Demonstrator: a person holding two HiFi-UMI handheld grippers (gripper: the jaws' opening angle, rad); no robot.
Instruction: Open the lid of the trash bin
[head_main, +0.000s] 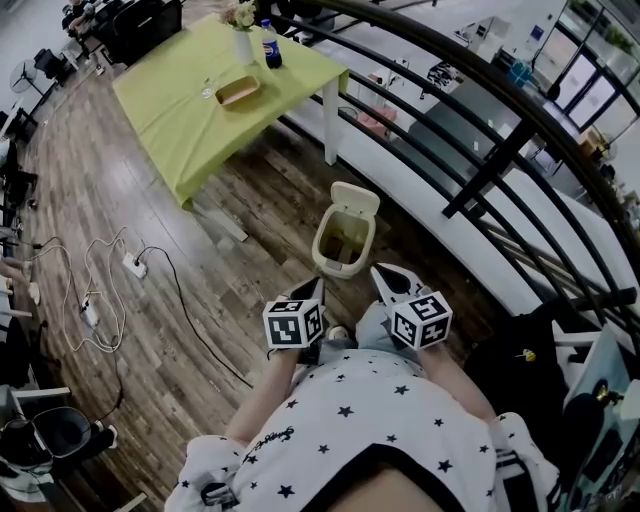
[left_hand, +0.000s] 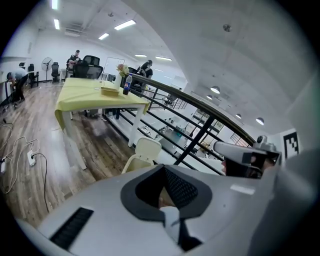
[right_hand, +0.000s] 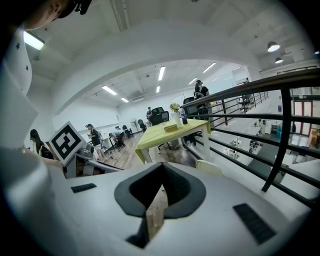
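A small cream trash bin (head_main: 343, 240) stands on the wooden floor beside the white ledge under the railing. Its lid (head_main: 355, 198) is swung up and stands upright at the far side, and the inside shows. Both grippers are held close to the person's body, short of the bin and not touching it. My left gripper (head_main: 317, 285) is shut and empty, and so is my right gripper (head_main: 381, 271). In the left gripper view the raised lid (left_hand: 148, 149) shows just past my shut left gripper (left_hand: 162, 168). Past my shut right gripper (right_hand: 161, 165), only the lid's edge (right_hand: 208, 166) shows.
A table with a yellow-green cloth (head_main: 190, 100) stands further off, carrying a bottle (head_main: 271, 45), a vase and a tray. A black railing (head_main: 480, 110) runs along the right. Cables and a power strip (head_main: 134, 265) lie on the floor at left. Several people are at desks beyond.
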